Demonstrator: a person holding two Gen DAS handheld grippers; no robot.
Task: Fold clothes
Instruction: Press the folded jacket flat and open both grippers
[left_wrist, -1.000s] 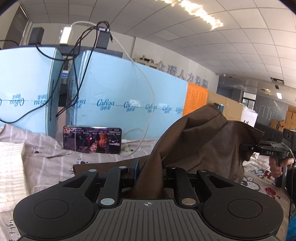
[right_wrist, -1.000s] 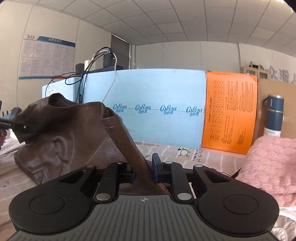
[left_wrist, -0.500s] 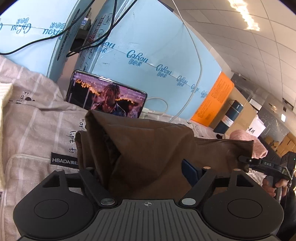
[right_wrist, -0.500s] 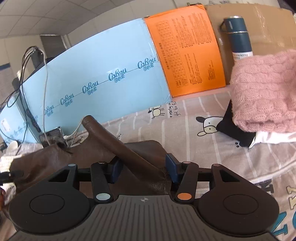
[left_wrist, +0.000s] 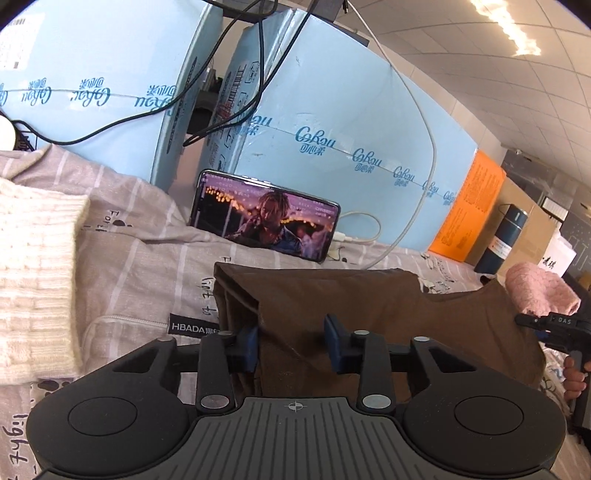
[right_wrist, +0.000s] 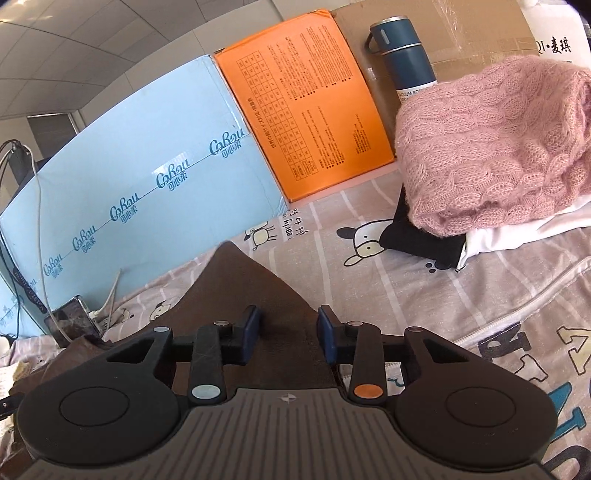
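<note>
A brown garment (left_wrist: 351, 302) lies folded on the cartoon-print bedsheet (left_wrist: 147, 266), its left fold edge just ahead of my left gripper (left_wrist: 291, 343). The left jaws are closing, still apart, with the brown cloth lying loose between the blue pads (left_wrist: 249, 347). In the right wrist view a pointed corner of the same garment (right_wrist: 240, 280) runs between the fingers of my right gripper (right_wrist: 286, 334). Those jaws are also closing, with a gap on both sides of the cloth. A hand (left_wrist: 574, 376) on the right gripper's handle shows at the right edge of the left wrist view.
A phone (left_wrist: 266, 216) playing video leans on blue foam boards (left_wrist: 332, 110), cables trailing beside it. A cream knit (left_wrist: 33, 277) lies at the left. A pink sweater (right_wrist: 491, 147) tops a stack at the right, beside a blue flask (right_wrist: 402, 55) and an orange box (right_wrist: 303, 122).
A second ago both grippers were shut on the brown garment, holding it up. Both came down and let go, and the garment now lies flat. The jaws stand narrower than half a second ago.
</note>
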